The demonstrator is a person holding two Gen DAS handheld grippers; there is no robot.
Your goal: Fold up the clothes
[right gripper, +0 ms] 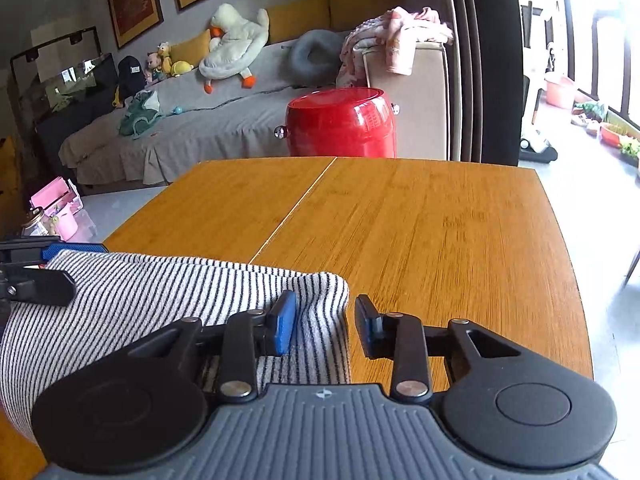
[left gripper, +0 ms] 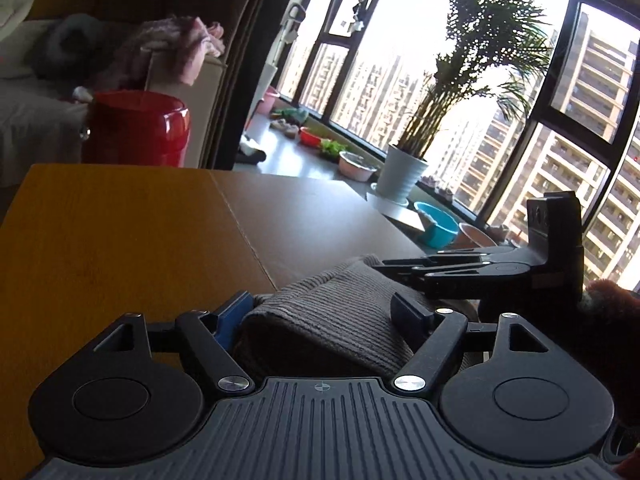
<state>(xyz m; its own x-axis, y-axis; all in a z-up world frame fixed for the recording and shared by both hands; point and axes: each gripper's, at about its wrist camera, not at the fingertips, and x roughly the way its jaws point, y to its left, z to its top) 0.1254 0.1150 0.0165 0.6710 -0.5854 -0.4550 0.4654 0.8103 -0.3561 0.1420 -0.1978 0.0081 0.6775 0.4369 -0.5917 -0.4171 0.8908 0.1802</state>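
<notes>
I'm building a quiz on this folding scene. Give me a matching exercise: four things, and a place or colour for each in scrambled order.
Things:
1. striped cloth
2. drum stool
3. stuffed duck
4. potted palm

Places or colours:
A. by the window
B. on the couch
C. on the wooden table
D. shiny red

Pairs: 1-C, 2-D, 3-B, 4-A

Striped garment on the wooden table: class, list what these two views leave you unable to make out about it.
- What kind of garment: the striped garment is cut off by the left edge in the right wrist view.
- Its near part: hidden under the right gripper body.
- Its stripes: backlit and dark in the left wrist view, between the left gripper fingers.
- How many folds: not visible.
</notes>
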